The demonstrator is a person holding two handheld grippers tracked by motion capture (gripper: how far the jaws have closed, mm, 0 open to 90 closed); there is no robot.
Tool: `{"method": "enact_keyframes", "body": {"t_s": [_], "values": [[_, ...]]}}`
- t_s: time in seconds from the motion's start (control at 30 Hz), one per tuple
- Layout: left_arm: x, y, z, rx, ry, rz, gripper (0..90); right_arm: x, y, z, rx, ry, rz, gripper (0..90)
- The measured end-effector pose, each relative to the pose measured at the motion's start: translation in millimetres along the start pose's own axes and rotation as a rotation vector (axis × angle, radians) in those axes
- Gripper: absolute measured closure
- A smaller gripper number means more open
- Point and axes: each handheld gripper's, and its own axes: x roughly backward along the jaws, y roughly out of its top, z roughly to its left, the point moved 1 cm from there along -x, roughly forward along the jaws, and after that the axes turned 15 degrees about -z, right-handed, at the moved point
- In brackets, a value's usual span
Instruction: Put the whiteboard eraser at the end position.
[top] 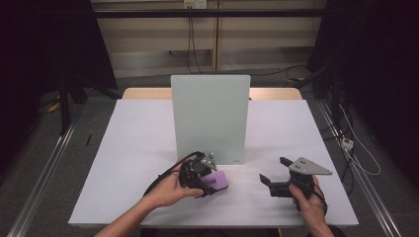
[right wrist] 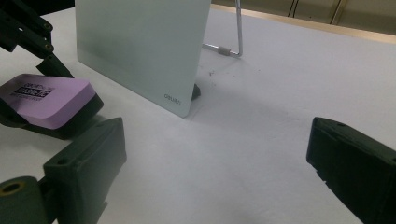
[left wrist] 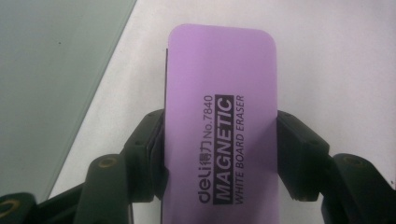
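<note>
Left hand [top: 170, 190] low, jaws pinching purple eraser [left wrist: 219, 126]; right gripper [top: 275, 174] jaws spread.

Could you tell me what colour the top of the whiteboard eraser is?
Purple, with black lettering; the eraser shows best in the left gripper view.

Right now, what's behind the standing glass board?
Behind the glass board, the right gripper view shows a bent metal wire stand resting on the white table. A small dark foot peeks out at the board's lower corner. The rest behind the panel is covered.
</note>
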Motion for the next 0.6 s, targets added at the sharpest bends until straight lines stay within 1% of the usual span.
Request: {"method": "enact_keyframes", "body": {"t_s": [0.03,0.13,0.2,0.33,0.37,0.47,0.5,0.6], "values": [[-1.5,-0.1,-0.9,0.004,0.012,0.004,40.6,0.0,0.1,0.1,0.000,-0.001,0.000,4.8],[-4.8,-0.6,-0.7,-0.014,0.013,0.013,40.6,0.1,0.1,0.0,0.003,-0.001,-0.003,4.8],[-5.1,-0.8,-0.5,-0.015,0.010,0.011,40.6,0.2,0.0,-0.3,0.005,-0.001,-0.003,4.8],[-5.3,-2.2,1.2,-0.003,-0.001,0.004,40.5,0.2,0.0,-0.3,0.005,0.000,-0.004,4.8],[-5.7,-2.9,1.7,0.007,0.000,-0.006,40.5,0.1,0.0,-0.2,0.006,0.000,-0.003,4.8],[-5.9,-3.9,4.0,0.013,-0.009,-0.005,40.1,0.2,0.0,-0.2,0.004,-0.001,-0.002,4.8],[-5.4,-3.9,4.1,0.009,-0.008,0.000,40.0,0.2,0.0,-0.3,0.003,-0.001,-0.002,4.8],[-6.6,-4.8,1.9,0.013,0.004,-0.019,39.7,0.1,0.1,0.1,0.001,0.000,-0.001,4.8]]}}
